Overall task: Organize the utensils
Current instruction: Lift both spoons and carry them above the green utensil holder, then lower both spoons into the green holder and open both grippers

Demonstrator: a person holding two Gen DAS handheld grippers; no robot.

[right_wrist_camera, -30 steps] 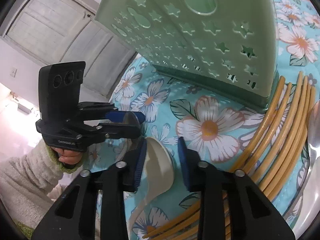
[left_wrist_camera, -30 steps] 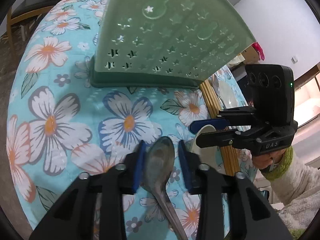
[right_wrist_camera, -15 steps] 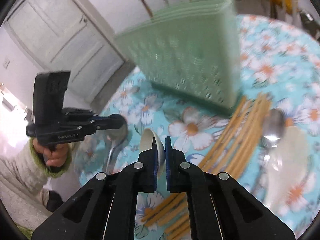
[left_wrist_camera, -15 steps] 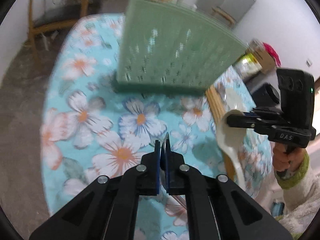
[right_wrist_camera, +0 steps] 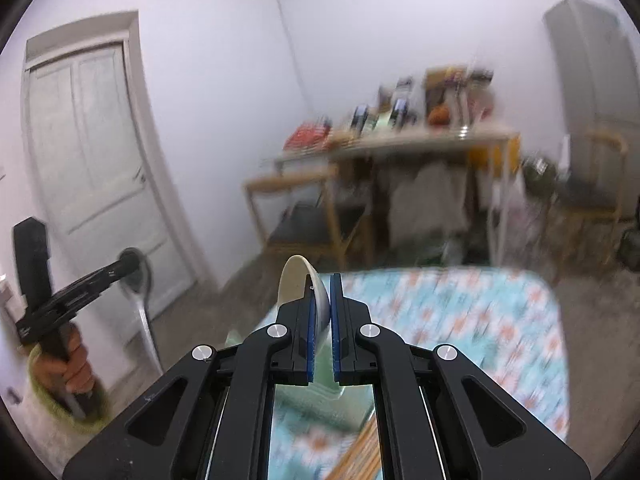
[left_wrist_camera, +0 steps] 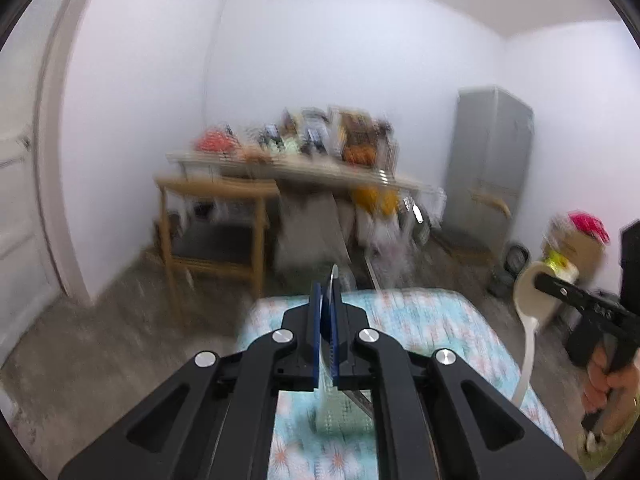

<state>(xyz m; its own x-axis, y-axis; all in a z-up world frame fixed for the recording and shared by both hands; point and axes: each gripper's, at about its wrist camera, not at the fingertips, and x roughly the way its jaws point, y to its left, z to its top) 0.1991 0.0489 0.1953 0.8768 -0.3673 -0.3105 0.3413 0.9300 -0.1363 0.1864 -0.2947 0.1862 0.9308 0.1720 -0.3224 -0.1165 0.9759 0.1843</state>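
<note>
Left wrist view: both my claws, having just clamped shut, are rising off the floral table [left_wrist_camera: 460, 320], my left gripper [left_wrist_camera: 328, 312] pinching the metal spoon [left_wrist_camera: 333, 280], my right gripper [right_wrist_camera: 320, 304] the white spoon [right_wrist_camera: 298, 284], the green holder [left_wrist_camera: 340, 416] below awaiting them.

Black tool [left_wrist_camera: 327, 320] with blue pads, silver screws; green-cuffed white sleeve [right_wrist_camera: 52, 420].

Both grippers are raised and point nearly level. The left gripper [left_wrist_camera: 327, 300] is clamped on a metal spoon [right_wrist_camera: 141, 280], seen edge-on between its pads. The right gripper [right_wrist_camera: 322, 292] is clamped on the bowl of a white spoon [right_wrist_camera: 298, 284]. A hand [right_wrist_camera: 74, 364] in a green-cuffed sleeve grips each handle.
</note>
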